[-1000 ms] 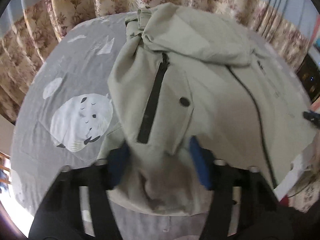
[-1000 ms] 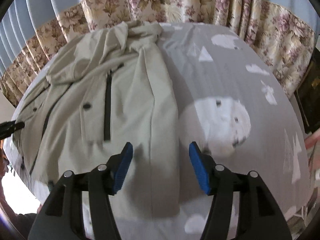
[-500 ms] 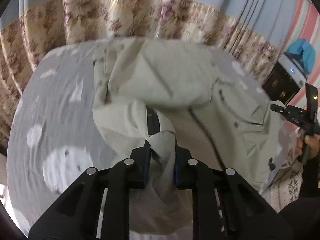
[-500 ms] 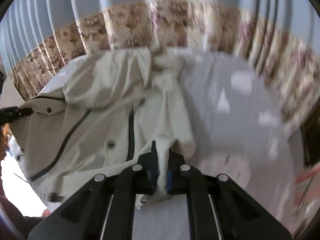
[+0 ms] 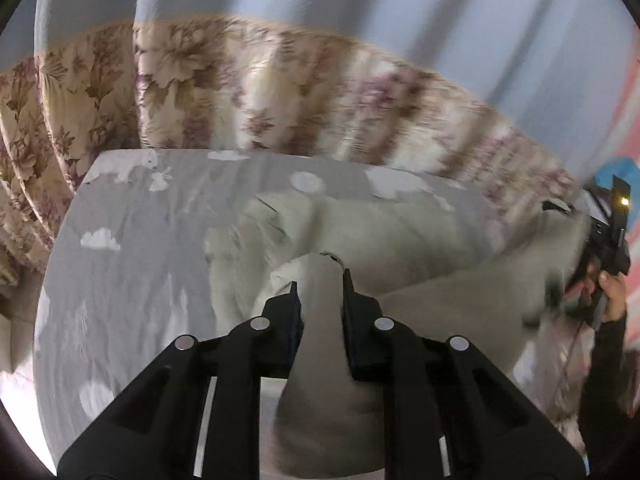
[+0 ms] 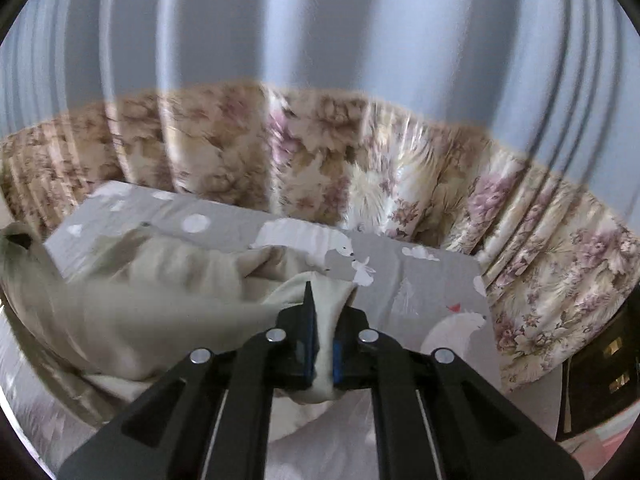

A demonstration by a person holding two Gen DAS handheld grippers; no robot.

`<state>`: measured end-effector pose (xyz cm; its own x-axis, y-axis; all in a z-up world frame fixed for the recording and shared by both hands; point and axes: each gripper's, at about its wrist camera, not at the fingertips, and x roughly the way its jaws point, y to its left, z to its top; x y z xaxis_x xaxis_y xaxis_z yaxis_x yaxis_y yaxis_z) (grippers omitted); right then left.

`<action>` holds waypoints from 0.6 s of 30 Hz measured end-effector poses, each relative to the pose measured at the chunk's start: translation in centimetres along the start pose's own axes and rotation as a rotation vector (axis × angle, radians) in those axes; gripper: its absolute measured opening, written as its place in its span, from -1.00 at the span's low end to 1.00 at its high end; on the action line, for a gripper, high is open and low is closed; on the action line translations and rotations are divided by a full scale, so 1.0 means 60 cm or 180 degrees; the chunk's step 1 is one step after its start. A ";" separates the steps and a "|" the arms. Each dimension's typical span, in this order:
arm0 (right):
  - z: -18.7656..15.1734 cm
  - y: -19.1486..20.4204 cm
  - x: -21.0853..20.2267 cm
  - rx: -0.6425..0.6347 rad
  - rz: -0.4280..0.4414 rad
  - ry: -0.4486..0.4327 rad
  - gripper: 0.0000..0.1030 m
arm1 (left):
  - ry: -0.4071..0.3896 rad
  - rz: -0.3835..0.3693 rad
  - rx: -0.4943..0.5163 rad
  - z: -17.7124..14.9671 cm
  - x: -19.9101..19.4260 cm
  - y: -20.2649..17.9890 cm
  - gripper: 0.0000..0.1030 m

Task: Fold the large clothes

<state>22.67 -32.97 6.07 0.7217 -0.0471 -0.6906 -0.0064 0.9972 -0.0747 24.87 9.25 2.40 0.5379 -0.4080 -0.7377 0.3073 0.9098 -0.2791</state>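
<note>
A large pale beige jacket [image 5: 380, 236] lies on a grey bed sheet [image 5: 132, 264] printed with white animals. My left gripper [image 5: 320, 280] is shut on a bunched edge of the jacket and holds it lifted above the bed. My right gripper [image 6: 324, 300] is shut on another edge of the same jacket [image 6: 160, 280], also lifted. The cloth hangs in a fold between the two grippers and drapes back onto the sheet [image 6: 420, 280]. My right gripper also shows at the far right of the left wrist view [image 5: 600, 240], held in a hand.
Floral curtains [image 5: 260, 100] with blue-grey drapes above hang close behind the far edge of the bed. They also show in the right wrist view [image 6: 360, 160]. A dark piece of furniture [image 6: 600, 380] stands at the right of the bed.
Both grippers went from open over the flat jacket to shut on its edge. They have since lifted the cloth up and toward the far side of the bed.
</note>
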 end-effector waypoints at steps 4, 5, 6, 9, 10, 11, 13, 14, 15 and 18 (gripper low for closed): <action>0.030 -0.002 0.195 0.0193 0.0016 0.0692 -0.86 | 0.0523 0.0268 -0.0244 0.062 0.172 0.067 -0.60; 0.027 -0.001 0.220 0.0239 0.0063 0.0772 -0.80 | 0.0667 0.0324 -0.0240 0.064 0.202 0.075 -0.59; 0.023 -0.001 0.239 0.0281 0.0144 0.0834 -0.76 | 0.0755 0.0361 -0.0239 0.066 0.223 0.080 -0.57; 0.012 -0.011 0.235 0.0444 0.0422 0.0835 -0.54 | 0.0818 0.0338 -0.0221 0.070 0.225 0.081 -0.53; 0.013 -0.019 0.210 0.0461 0.0544 0.0737 -0.39 | 0.0790 0.0311 -0.0204 0.076 0.211 0.077 -0.52; 0.014 -0.024 0.194 0.0482 0.0610 0.0679 -0.22 | 0.0743 0.0268 -0.0196 0.084 0.193 0.073 -0.49; 0.020 -0.038 0.142 0.0567 0.0683 0.0470 -0.01 | 0.0701 0.0158 -0.0239 0.096 0.164 0.070 -0.41; 0.026 -0.043 0.124 0.0602 0.0681 0.0356 0.33 | 0.0709 0.0089 -0.0271 0.101 0.156 0.069 -0.29; 0.029 -0.051 0.096 0.0669 0.0681 0.0177 0.47 | 0.0716 0.0010 -0.0319 0.110 0.149 0.071 -0.25; 0.043 -0.066 0.070 0.0784 0.0674 0.0056 0.53 | 0.0732 -0.0121 -0.0482 0.130 0.137 0.072 -0.23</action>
<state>27.48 -36.98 5.33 0.7102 0.1639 -0.6846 0.0141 0.9690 0.2467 36.74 9.22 -0.04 0.3305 -0.4297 -0.8403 0.1936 0.9023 -0.3852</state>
